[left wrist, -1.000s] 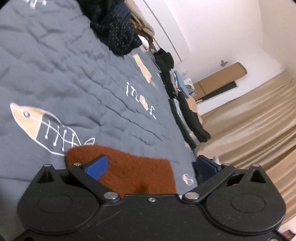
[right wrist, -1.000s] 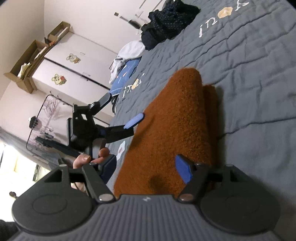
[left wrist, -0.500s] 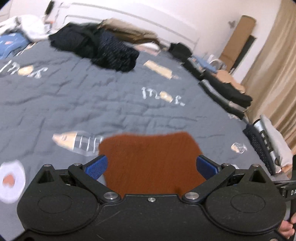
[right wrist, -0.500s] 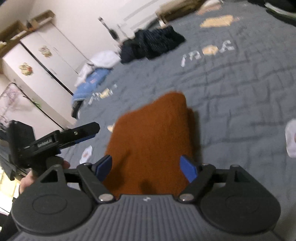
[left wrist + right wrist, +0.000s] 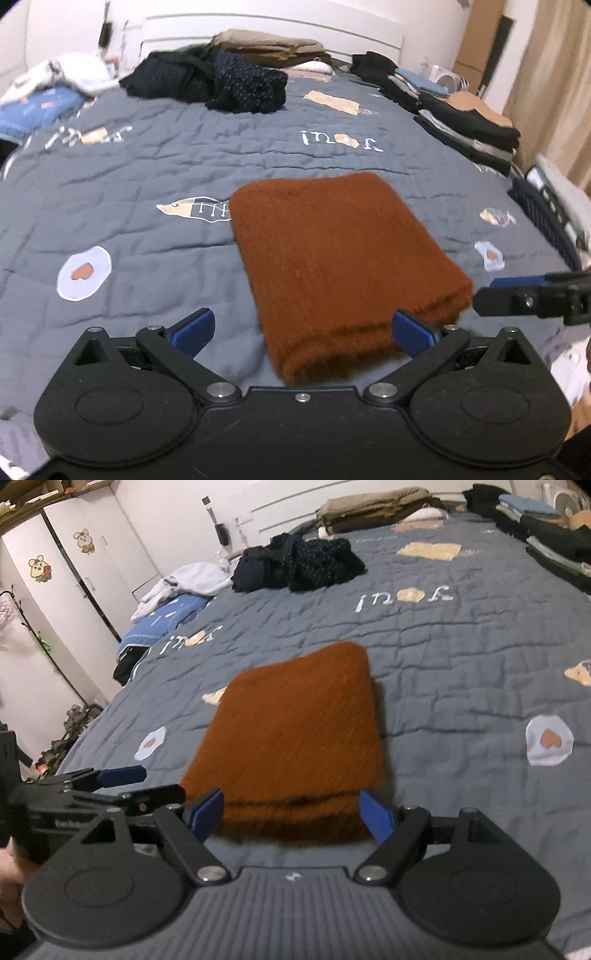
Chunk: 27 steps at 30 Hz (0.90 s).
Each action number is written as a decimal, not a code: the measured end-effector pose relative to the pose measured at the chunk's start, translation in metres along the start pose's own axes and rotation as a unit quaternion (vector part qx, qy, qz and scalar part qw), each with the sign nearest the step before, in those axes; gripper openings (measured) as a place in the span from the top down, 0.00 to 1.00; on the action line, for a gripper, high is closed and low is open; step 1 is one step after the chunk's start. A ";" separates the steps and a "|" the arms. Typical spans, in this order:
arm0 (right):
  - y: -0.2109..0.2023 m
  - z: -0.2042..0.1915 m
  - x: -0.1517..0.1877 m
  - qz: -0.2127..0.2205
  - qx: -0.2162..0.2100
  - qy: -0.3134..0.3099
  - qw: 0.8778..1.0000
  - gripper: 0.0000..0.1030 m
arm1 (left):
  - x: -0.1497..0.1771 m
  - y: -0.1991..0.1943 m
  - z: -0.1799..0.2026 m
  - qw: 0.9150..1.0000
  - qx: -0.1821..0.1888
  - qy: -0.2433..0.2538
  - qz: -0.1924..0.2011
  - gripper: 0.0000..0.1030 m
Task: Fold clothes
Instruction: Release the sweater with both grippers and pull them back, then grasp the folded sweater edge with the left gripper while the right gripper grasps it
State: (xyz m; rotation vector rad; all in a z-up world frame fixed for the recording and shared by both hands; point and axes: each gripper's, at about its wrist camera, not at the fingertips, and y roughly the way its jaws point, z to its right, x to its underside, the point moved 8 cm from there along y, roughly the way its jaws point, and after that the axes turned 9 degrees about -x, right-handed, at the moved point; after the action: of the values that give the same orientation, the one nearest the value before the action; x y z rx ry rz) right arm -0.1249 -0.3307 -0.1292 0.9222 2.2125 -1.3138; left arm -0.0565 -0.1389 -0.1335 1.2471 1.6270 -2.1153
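Note:
A rust-brown knitted garment [image 5: 340, 254] lies folded into a thick rectangle on the grey quilt [image 5: 155, 162]; the right wrist view shows it too [image 5: 295, 734]. My left gripper [image 5: 301, 332] hovers over its near edge, open, blue pads apart with nothing pressed between them. My right gripper [image 5: 291, 812] is also open above the garment's near edge, its pads clear of the cloth. Each gripper shows in the other's view: the right one at the right edge [image 5: 532, 295], the left one at the left edge [image 5: 107, 786].
A dark heap of unfolded clothes [image 5: 218, 83] lies at the far end of the bed, with tan folded items [image 5: 266, 44] behind it. Stacks of folded clothes [image 5: 465, 122] line the right side. White and blue garments [image 5: 177, 594] sit at the left edge.
Both grippers rolled level, rose and drew back from the folded brown garment, which stays flat on the quilt. More of the bed has come into view.

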 end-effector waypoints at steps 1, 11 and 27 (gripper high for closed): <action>-0.001 -0.002 0.003 -0.002 -0.001 0.000 1.000 0.22 | 0.002 -0.004 0.002 1.000 -0.003 0.007 0.002 0.00; -0.007 -0.009 0.009 0.000 0.005 0.001 1.000 0.22 | 0.012 -0.019 -0.002 1.000 -0.010 0.008 0.004 0.00; 0.002 0.002 0.002 -0.006 0.007 0.008 1.000 0.22 | 0.006 -0.013 -0.002 1.000 -0.008 0.006 0.004 0.00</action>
State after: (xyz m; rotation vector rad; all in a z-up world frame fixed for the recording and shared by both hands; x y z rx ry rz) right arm -0.1255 -0.3310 -0.1326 0.9285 2.2262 -1.3334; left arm -0.0672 -0.1303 -0.1285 1.2626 1.6382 -2.0887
